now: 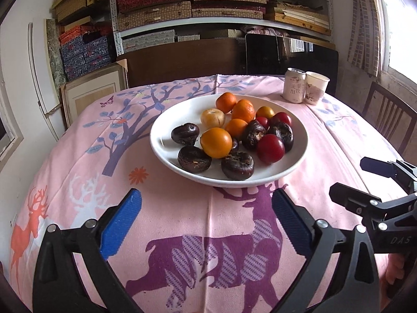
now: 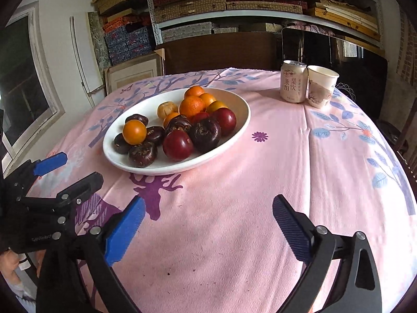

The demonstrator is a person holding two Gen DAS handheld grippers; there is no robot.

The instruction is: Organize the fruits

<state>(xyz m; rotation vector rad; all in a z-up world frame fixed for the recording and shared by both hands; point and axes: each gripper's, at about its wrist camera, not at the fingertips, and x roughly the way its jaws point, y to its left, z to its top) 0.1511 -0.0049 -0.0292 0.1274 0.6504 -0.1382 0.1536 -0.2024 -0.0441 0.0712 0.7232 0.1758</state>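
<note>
Both grippers point forward and downward over the surface (image 2: 234, 208), which a pink cloth with deer and tree prints covers. The left gripper (image 1: 207, 219) has its blue fingers (image 1: 121, 224) spread wide, with only cloth between them. The right gripper (image 2: 208, 224) is also wide apart and grips nothing. The two tools stand side by side, near the front edge of the surface.

Just beyond the fingers stands the white plate (image 1: 182, 109), and all the fruits lie in it: dark brown water chestnuts (image 1: 194, 159), red tomatoes (image 1: 270, 148), an orange round fruit (image 1: 216, 142) near the front, and mandarins (image 1: 243, 110) at the back. From the left wrist the plate is straight ahead. From the right wrist the same plate (image 2: 234, 101) lies to the front left.

The left wrist view shows the right gripper from the side at its right edge, and part of a hand (image 1: 396, 271) under it, mostly cut off. The right wrist view shows the left gripper at its left edge, its body dark and hard to read.

Farther back on the right stand a drink can (image 2: 293, 81) and a paper cup (image 2: 322, 86), touching each other. Behind the surface are shelves (image 1: 221, 5) full of patterned boxes. The piled fruits partly hide one another, so their exact count cannot be told.
</note>
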